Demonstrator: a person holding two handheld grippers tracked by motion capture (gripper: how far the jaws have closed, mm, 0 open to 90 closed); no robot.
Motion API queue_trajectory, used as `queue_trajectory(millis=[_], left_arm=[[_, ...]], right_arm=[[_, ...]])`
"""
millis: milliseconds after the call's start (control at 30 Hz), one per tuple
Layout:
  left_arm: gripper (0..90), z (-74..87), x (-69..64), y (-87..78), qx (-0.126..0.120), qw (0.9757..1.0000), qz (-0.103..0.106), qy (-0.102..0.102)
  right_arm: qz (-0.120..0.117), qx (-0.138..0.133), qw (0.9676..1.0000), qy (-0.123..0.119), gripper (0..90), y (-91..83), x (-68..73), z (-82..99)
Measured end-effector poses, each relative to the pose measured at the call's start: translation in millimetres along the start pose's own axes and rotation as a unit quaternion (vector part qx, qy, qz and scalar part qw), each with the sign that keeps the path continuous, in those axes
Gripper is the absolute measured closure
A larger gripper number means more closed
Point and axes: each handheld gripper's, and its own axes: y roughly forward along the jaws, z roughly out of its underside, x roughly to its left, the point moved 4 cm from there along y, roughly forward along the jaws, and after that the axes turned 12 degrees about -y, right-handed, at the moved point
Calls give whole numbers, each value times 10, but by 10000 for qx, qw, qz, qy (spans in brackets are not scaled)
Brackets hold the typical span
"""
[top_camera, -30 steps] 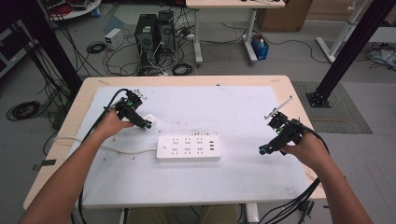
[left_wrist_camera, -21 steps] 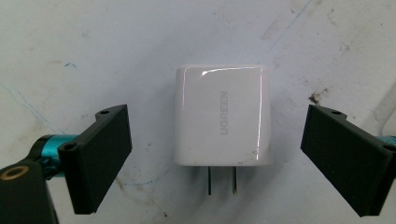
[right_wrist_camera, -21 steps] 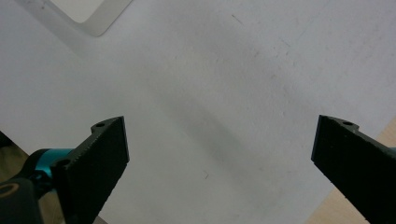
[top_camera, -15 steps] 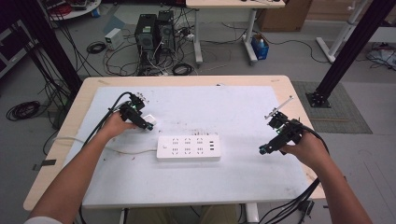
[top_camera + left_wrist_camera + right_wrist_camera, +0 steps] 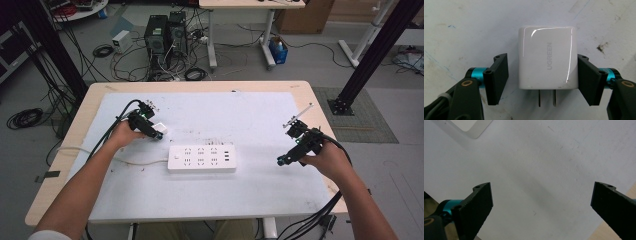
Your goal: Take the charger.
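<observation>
Left hand-held gripper [image 5: 541, 82] straddling charger [image 5: 547, 61], jaws just been closing, charger between them. Right-hand pad touching or all but touching charger's side; left-hand pad still apart, sliver of counter [image 5: 461, 30] showing between. Not yet clamped, so counted released. Charger lying flat, logo face up, prongs [image 5: 546, 97] toward camera; in high view near counter's left edge [image 5: 82, 120], just beyond strip [image 5: 201, 158] at middle. Right hand-held gripper [image 5: 541, 207] wide apart, nothing between, hovering by counter's right edge.

For clean grasp: close evenly on the two flat sides, pads centred on body, clear of prongs; keep charger square so prongs stay aligned for strip's sockets.

Hard to make out: which socket suits; prong tips partly cut off by frame; right pad contact uncertain.
</observation>
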Motion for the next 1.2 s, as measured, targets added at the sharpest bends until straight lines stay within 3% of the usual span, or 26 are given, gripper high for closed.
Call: queue_trajectory(millis=[133, 200, 433, 533, 633, 767, 1000, 1100, 1200], left_arm=[[329, -1, 7, -8, -4, 10000, 12, 35], [418, 3, 4, -20, -62, 10000, 62, 37], [426, 16, 7, -30, -164, 9998, 22, 94], [426, 11, 6, -76, -301, 9994, 140, 6], [427, -3, -4, -170, -390, 9991, 86, 114], [426, -9, -39, -325, -603, 9981, 114, 64], [427, 3, -187, -606, -795, 9963, 127, 310], [427, 42, -288, -786, -936, 9944, 67, 495], [427, 68, -342, -861, -985, 9936, 68, 543]], right_arm=[[7, 9, 10000, -12, 34, 5, -8, 6], [6, 4, 10000, -6, 34, 5, -8, 5], [14, 1, 10000, 12, 34, 7, -8, 8], [12, -15, 10000, 29, 33, 6, -8, 13], [27, -29, 10000, 81, 33, 2, -10, 17], [64, -38, 9999, 101, 33, -1, -2, 19], [121, -74, 9999, 3, 33, -28, 63, -14], [124, -147, 9998, -41, 33, -53, 97, -30], [168, -131, 9997, -94, 33, -71, 121, -31]])
